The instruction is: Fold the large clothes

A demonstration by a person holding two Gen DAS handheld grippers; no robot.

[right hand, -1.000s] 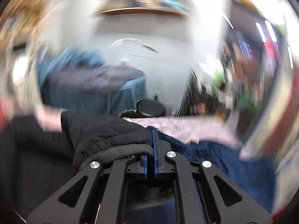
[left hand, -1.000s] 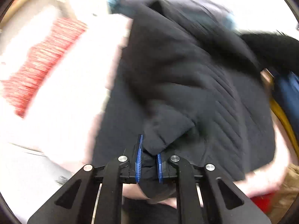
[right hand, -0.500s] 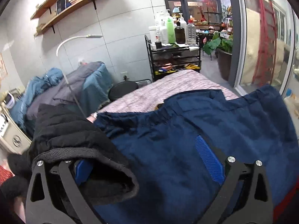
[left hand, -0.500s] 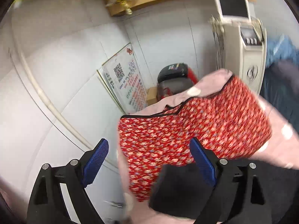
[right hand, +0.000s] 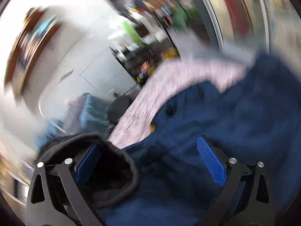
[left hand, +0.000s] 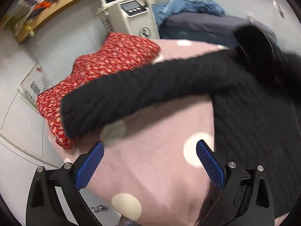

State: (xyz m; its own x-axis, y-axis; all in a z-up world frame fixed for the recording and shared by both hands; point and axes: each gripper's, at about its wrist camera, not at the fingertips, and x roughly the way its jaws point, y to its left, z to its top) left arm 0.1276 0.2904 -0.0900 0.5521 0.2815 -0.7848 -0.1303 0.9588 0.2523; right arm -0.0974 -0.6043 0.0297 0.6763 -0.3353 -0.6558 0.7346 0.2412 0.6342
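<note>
In the left wrist view the left gripper (left hand: 149, 162) hangs over a pink spotted cover (left hand: 150, 169), and its jaws are opening, already wide, with nothing but bare cover between the blue pads (left hand: 90, 166). The black jacket (left hand: 254, 116) fills the right side of the frame, and one sleeve (left hand: 131, 96) stretches across the middle toward the left, its cuff lying over a red patterned cushion (left hand: 116, 62). A white machine (left hand: 129, 13) stands at the top centre, with blue cloth (left hand: 188, 5) heaped to its right.

The right wrist view is blurred. The right gripper (right hand: 150, 162) is spread wide above a navy garment (right hand: 235, 122). A black cuff (right hand: 112, 173) loops around its left pad (right hand: 86, 165), which is not pinching it. A strip of pale mottled fabric (right hand: 169, 86) arcs across the centre.
</note>
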